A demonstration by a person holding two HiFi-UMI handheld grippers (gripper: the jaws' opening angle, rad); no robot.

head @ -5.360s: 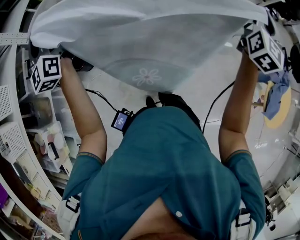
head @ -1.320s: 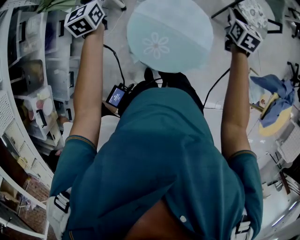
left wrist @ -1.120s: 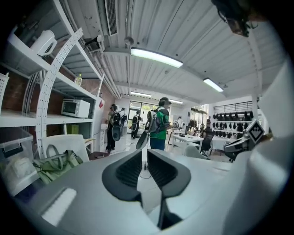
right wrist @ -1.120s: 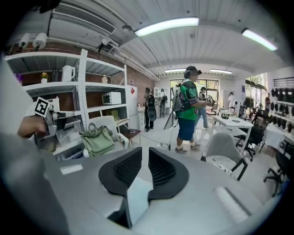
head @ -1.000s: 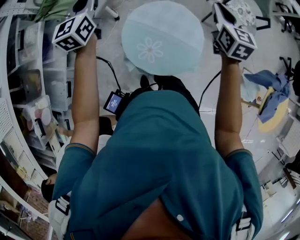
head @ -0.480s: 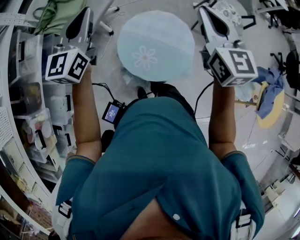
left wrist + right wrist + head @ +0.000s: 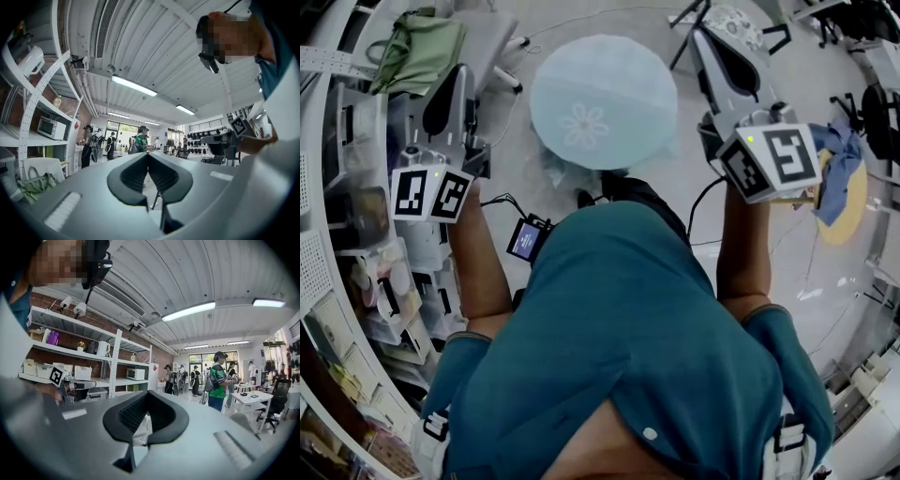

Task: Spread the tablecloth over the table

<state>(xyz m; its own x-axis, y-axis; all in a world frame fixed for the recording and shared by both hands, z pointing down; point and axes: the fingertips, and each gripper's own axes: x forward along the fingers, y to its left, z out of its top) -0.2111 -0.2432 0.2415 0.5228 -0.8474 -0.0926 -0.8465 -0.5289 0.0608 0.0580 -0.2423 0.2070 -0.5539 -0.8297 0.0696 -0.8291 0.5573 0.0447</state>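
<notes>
A pale blue tablecloth [image 7: 603,101] with a flower at its centre lies spread over the small round table, its hem hanging all around. Neither gripper touches it. My left gripper [image 7: 457,73] is held up to the left of the table and points level, with its marker cube near my forearm. In the left gripper view its jaws [image 7: 147,155] are shut with nothing between them. My right gripper [image 7: 701,36] is held up to the right of the table. Its jaws [image 7: 146,393] are likewise shut and empty.
White shelves with bins [image 7: 366,272] line the left side, with a green bag [image 7: 417,47] beyond them. A patterned chair [image 7: 736,21] stands past the table, and a blue cloth on a yellow disc [image 7: 844,178] lies at right. Several people [image 7: 216,380] stand far across the room.
The cloth, earlier held up by both grippers, now lies over the table. Over the last second both grippers have risen and drawn back from the table's sides toward my body.
</notes>
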